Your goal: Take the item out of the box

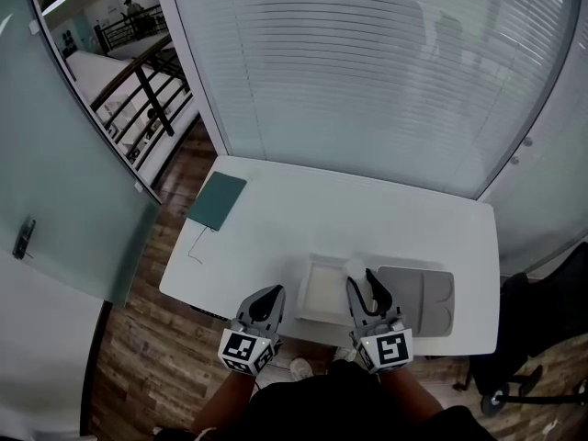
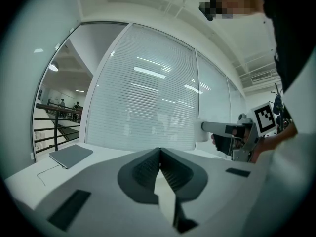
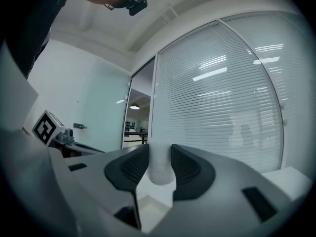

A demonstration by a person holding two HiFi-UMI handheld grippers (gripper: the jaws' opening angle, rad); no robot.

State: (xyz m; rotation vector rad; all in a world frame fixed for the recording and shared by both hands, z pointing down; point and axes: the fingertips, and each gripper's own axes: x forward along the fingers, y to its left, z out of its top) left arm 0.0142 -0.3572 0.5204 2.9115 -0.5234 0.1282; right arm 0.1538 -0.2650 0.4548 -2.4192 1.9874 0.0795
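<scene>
1. As the head view looks down on the white table (image 1: 413,219), the right gripper (image 1: 360,278) grasps a small white item (image 1: 354,266) at its jaw tips. The item shows over the far right corner of the open white box (image 1: 322,292).
2. That box lies just to the left of the right gripper, between it and the left gripper (image 1: 273,292). A grey moulded tray (image 1: 418,299) lies just to the right gripper's right, touching or nearly touching the box.
3. Well ahead of the left gripper and to its left, a dark green notebook (image 1: 218,200) lies near the table's far corner.
4. From the left gripper view, the left gripper's (image 2: 160,152) ribbed pads meet with nothing between them, so it is clenched and empty.
5. Off to its right in the same view, the right gripper is held up above the table top, and the white item (image 2: 203,131) juts from its tips. The notebook (image 2: 71,155) lies ahead to the left.
6. Looking along the right gripper (image 3: 160,154), the right gripper view shows both pads pressing on the rounded white item (image 3: 159,167), which stands upright between them.
</scene>
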